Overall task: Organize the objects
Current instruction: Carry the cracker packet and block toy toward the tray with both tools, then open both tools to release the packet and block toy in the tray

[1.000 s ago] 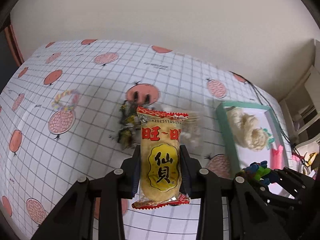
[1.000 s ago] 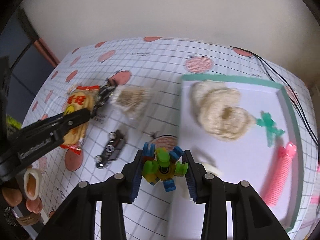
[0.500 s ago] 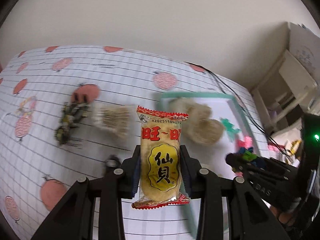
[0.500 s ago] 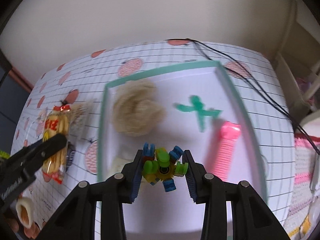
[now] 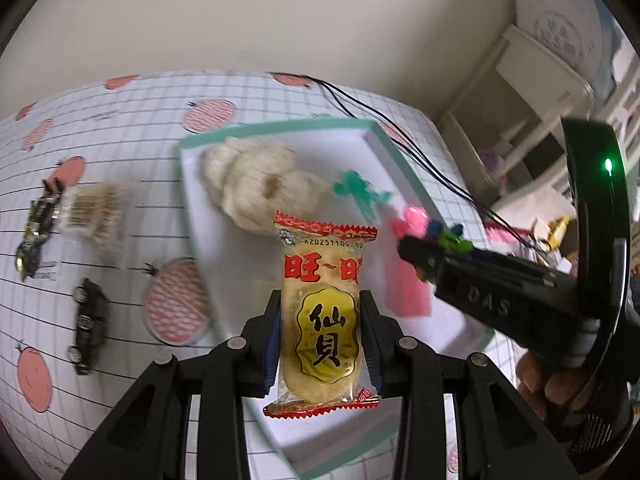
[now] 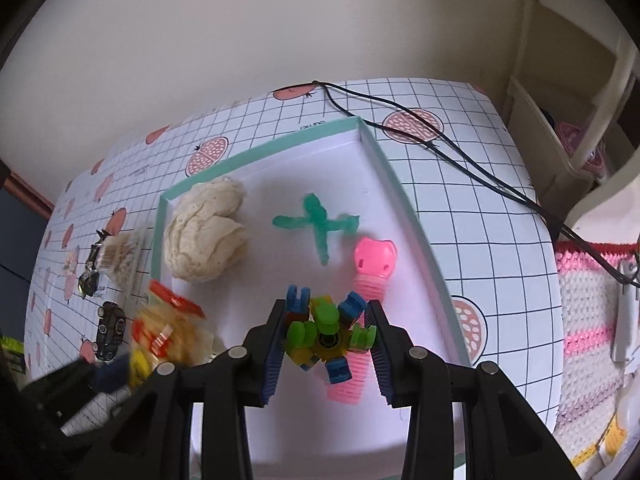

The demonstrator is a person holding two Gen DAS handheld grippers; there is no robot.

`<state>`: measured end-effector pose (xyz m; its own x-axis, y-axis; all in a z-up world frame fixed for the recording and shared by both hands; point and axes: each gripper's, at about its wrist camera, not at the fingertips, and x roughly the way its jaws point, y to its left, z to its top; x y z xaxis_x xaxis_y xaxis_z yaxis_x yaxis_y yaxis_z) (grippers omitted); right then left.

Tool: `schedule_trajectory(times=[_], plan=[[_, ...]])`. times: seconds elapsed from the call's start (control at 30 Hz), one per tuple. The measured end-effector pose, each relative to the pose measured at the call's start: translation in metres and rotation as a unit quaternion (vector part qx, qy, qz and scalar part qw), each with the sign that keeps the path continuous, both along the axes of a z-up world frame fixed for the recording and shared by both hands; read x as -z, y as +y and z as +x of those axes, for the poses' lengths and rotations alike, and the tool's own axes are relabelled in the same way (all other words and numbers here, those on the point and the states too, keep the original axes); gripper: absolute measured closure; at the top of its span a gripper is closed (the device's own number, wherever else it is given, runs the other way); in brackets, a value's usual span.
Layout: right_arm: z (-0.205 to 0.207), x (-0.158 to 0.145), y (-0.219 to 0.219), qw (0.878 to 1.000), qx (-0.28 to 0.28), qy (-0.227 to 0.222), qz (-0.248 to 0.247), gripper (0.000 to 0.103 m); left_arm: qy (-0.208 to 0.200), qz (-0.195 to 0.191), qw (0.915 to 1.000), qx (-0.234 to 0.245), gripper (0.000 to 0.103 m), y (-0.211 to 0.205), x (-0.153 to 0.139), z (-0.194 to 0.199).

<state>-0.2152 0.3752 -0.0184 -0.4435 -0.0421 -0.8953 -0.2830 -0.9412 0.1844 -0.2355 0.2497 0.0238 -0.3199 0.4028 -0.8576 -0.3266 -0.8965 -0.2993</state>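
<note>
table [image 6: 460, 168] bears tray [image 6: 404, 200], toy car [image 6: 110, 330].

My left gripper [image 5: 320, 336]: pointed steeply down, both pads pressed flat on the sides of a snack packet [image 5: 320, 312], packet upright between them. My right gripper [image 6: 326, 340]: likewise angled steeply down, pads clamped on a toy of coloured building blocks [image 6: 326, 334]. In the left wrist view my right gripper reaches in from the right side, my fingers [image 5: 556, 386] wrapped round its handle
</note>
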Motion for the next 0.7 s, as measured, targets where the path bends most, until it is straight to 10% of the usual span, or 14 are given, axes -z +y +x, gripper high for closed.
schedule_trajectory(times=[0.7], plan=[[-0.006, 0.015, -0.023, 0.999, -0.041, -0.023, 0.007, 0.062, -0.058, -0.049, 0.9959, 0.049, 0.065, 0.033, 0.039, 0.019]])
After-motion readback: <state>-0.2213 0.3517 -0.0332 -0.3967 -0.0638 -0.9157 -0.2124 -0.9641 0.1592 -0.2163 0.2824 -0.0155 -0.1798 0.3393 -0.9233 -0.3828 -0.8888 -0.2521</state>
